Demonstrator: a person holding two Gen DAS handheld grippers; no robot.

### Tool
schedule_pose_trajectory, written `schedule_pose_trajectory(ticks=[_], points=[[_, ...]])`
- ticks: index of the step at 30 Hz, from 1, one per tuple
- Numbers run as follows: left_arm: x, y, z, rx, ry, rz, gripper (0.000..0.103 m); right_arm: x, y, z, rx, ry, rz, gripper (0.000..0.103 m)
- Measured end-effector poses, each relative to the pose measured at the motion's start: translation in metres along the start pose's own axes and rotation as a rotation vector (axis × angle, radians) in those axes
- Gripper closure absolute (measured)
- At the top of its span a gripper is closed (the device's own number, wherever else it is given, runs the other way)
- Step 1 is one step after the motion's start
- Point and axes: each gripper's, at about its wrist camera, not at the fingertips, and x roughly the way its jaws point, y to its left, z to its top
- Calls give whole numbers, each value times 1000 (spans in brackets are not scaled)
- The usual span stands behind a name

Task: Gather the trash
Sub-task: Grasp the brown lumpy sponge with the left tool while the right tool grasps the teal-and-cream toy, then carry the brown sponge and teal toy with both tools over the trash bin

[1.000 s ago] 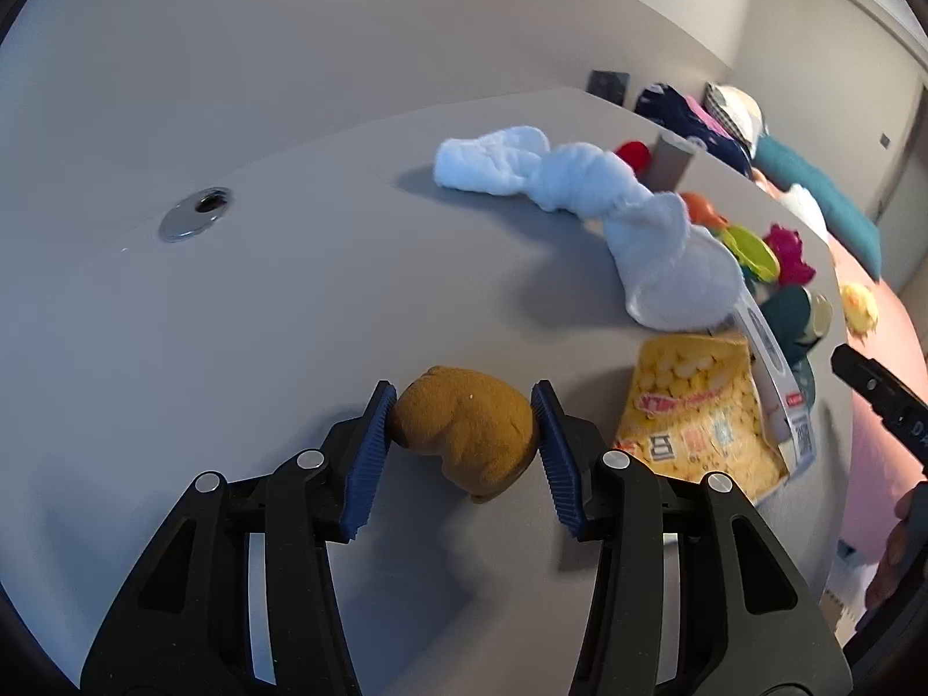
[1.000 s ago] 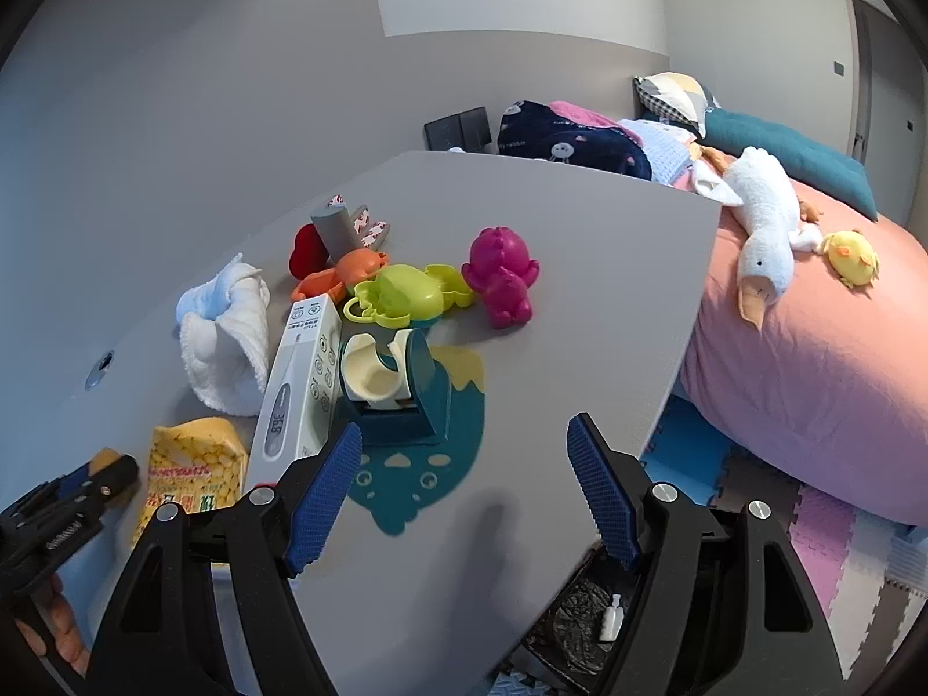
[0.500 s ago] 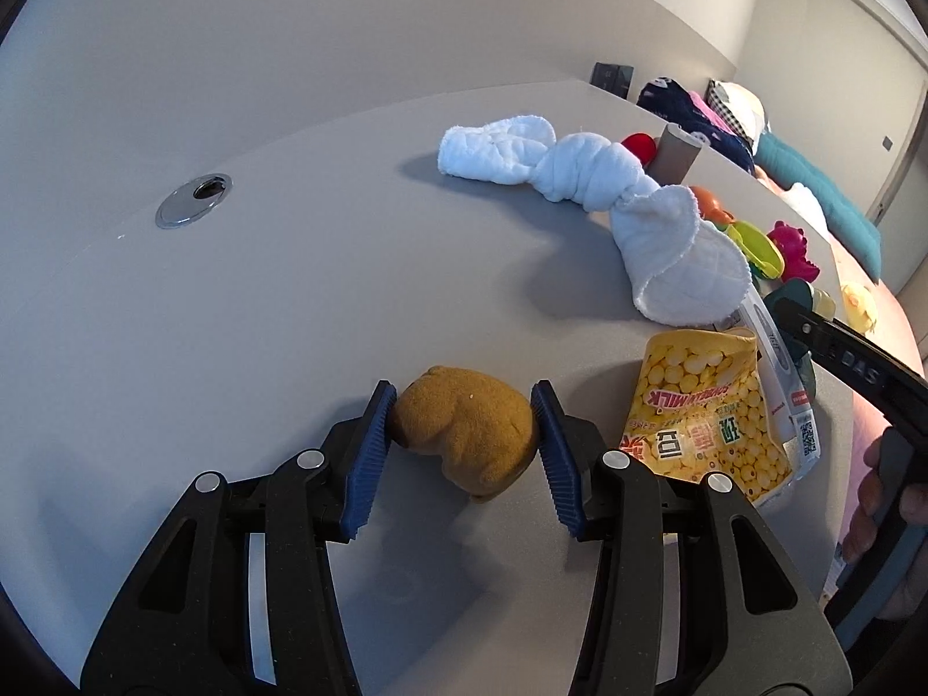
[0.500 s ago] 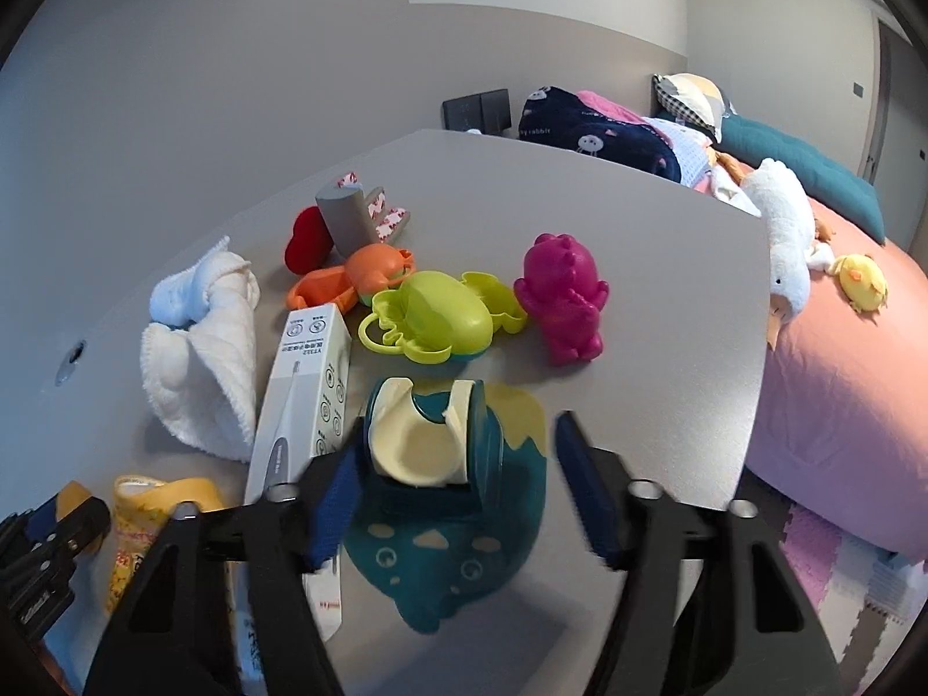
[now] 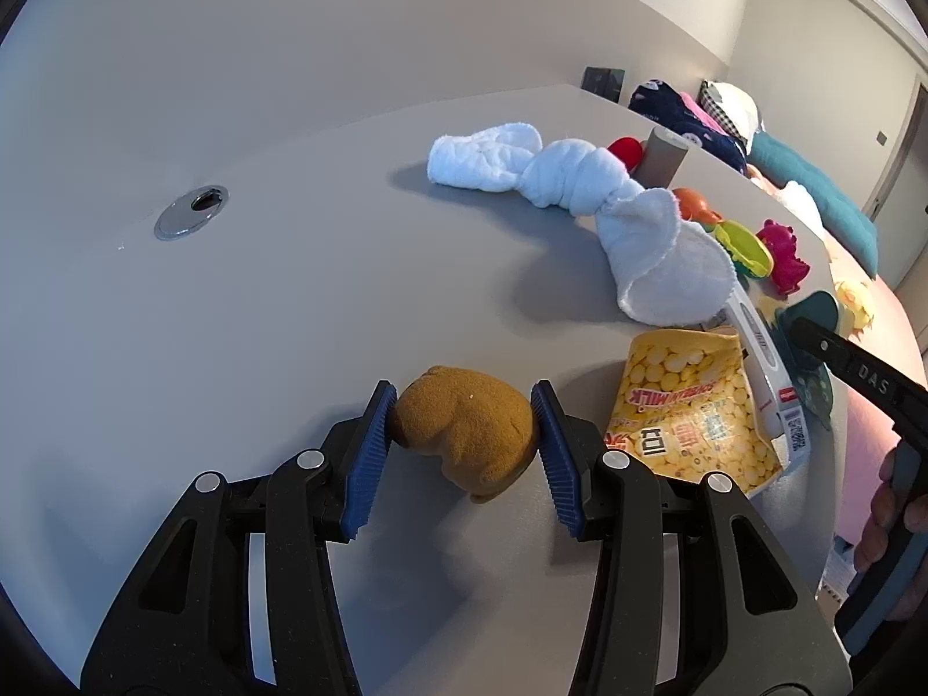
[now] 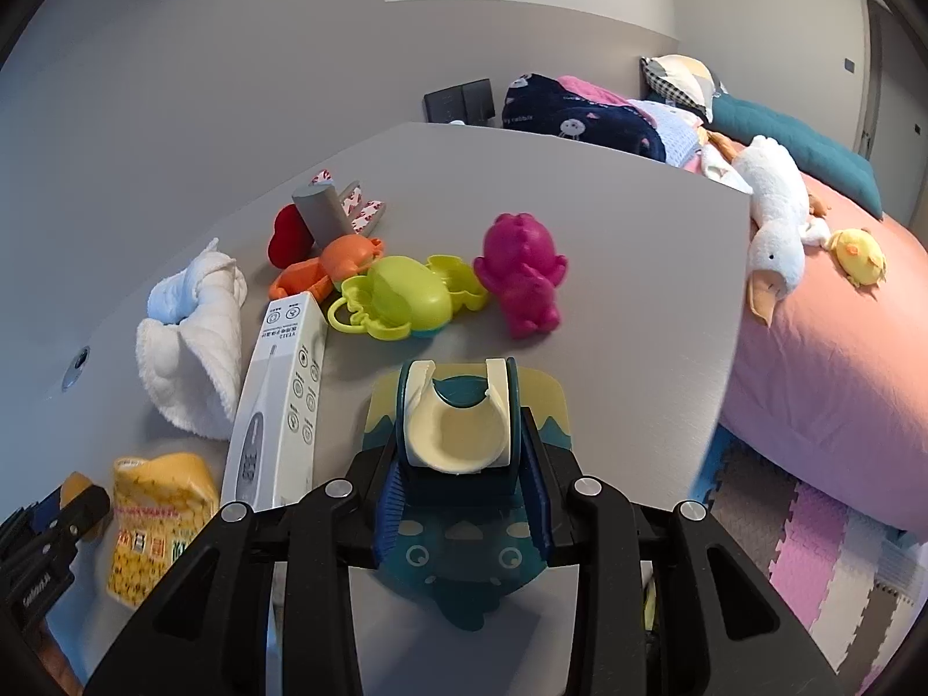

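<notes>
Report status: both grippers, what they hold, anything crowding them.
Left gripper shut on brown plush. Right gripper, jaws just closing, on teal toy. Snack bag, white box close by.

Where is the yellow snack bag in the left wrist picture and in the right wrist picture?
Left wrist: the yellow snack bag lies right of centre, just right of the left gripper.
Right wrist: the bag lies at the lower left, left of the right gripper.
Shared landmark: the white box lies beside the bag in both views.
</notes>
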Motion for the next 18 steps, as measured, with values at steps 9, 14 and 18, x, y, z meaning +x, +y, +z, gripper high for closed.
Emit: schedule_pose_trajectory(ticks=[9, 14, 18], points=[[-16, -8, 0, 18, -32, -13, 56, -31, -15, -6, 5, -35, -12, 67], [-23, -26, -1, 52, -41, -36, 56, -45, -26, -10, 18, -49, -23, 67], [-28, -45, -1, 91, -48, -52, 56, -57, -39, -13, 38, -64, -30, 67]])
